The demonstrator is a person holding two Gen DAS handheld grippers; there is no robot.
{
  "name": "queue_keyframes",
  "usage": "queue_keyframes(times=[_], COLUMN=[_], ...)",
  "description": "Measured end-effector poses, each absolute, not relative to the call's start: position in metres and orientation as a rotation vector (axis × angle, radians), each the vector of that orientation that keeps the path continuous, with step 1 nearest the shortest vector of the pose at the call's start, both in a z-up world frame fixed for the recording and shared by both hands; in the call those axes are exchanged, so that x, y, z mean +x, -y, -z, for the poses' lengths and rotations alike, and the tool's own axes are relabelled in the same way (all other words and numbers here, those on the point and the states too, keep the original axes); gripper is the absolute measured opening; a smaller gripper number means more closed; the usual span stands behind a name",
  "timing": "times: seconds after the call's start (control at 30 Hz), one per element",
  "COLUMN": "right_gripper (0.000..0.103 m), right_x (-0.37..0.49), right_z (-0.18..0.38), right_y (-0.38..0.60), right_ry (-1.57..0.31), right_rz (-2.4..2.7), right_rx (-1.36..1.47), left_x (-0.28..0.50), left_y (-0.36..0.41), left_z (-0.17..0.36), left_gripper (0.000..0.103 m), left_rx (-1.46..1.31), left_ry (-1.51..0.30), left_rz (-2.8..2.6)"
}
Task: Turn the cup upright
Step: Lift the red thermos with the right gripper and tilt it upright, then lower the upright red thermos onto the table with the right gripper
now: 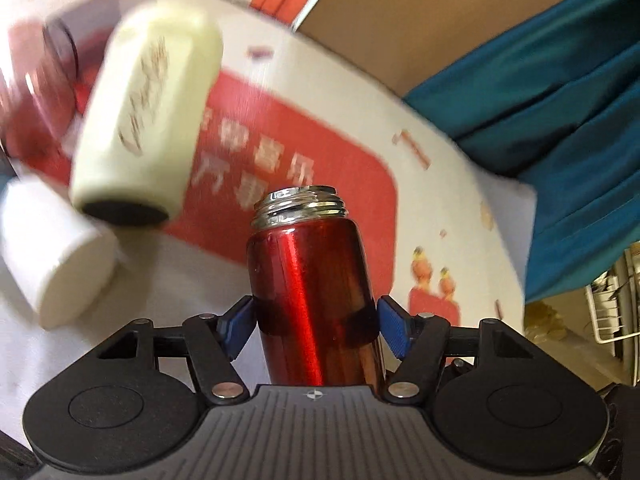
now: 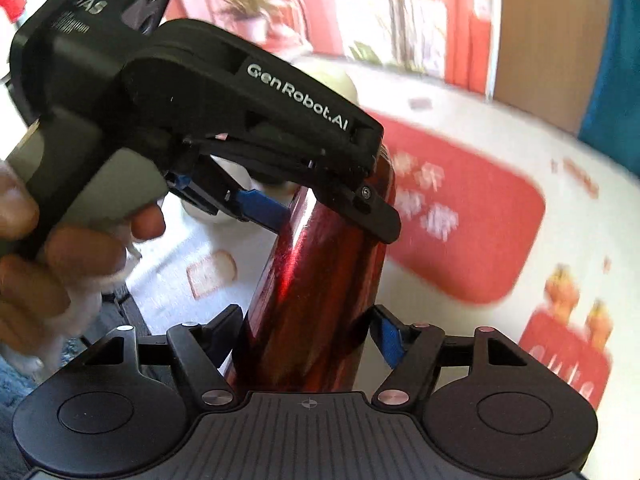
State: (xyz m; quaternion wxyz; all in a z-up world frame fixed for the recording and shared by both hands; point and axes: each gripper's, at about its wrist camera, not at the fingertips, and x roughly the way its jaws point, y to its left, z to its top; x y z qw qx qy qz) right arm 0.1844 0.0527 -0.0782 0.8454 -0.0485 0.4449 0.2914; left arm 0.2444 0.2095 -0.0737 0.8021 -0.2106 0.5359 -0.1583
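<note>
A shiny red metal flask cup with a silver threaded open mouth is held in the air over the table. My left gripper is shut on its body, its blue pads pressed on both sides. In the right wrist view the same red cup runs away from the camera. My right gripper is shut on its near part. The left gripper, held by a hand, clamps the cup further along. The cup's mouth is hidden there.
A cream bottle with a black base, a white cylinder and a dark red container sit at the left. The table carries a white and red printed cloth. A person in teal stands at the right.
</note>
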Motion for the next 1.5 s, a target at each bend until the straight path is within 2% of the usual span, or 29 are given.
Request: queue_keyframes(times=[0.27, 0.5, 0.63, 0.77, 1.1, 1.23, 1.33, 1.5], right_gripper=[0.065, 0.063, 0.062, 0.062, 0.062, 0.061, 0.06, 0.059], right_x=[0.199, 0.205, 0.21, 0.208, 0.2, 0.192, 0.189, 0.19], right_z=[0.062, 0.082, 0.088, 0.096, 0.094, 0.092, 0.092, 0.089], right_y=[-0.077, -0.1, -0.109, -0.114, -0.093, -0.089, -0.09, -0.091], right_ry=[-0.719, -0.524, -0.445, -0.385, -0.437, -0.448, -0.457, -0.499], right_rz=[-0.661, -0.63, -0.617, -0.588, -0.572, -0.564, -0.562, -0.568], right_rx=[-0.288, -0.436, -0.413, -0.41, -0.337, -0.333, -0.334, -0.312], left_x=[0.226, 0.233, 0.234, 0.233, 0.224, 0.211, 0.203, 0.193], left_y=[-0.223, -0.227, -0.234, -0.233, -0.221, -0.218, -0.22, -0.224], left_z=[0.015, 0.016, 0.006, 0.006, 0.012, 0.016, 0.016, 0.011], left_gripper=[0.067, 0.067, 0.068, 0.074, 0.075, 0.079, 0.087, 0.088], left_rx=[-0.352, -0.332, -0.329, -0.309, -0.339, -0.331, -0.321, -0.31], left_ry=[-0.917, -0.864, -0.827, -0.8, -0.833, -0.839, -0.839, -0.845], left_rz=[0.353, 0.286, 0.268, 0.246, 0.349, 0.341, 0.318, 0.289])
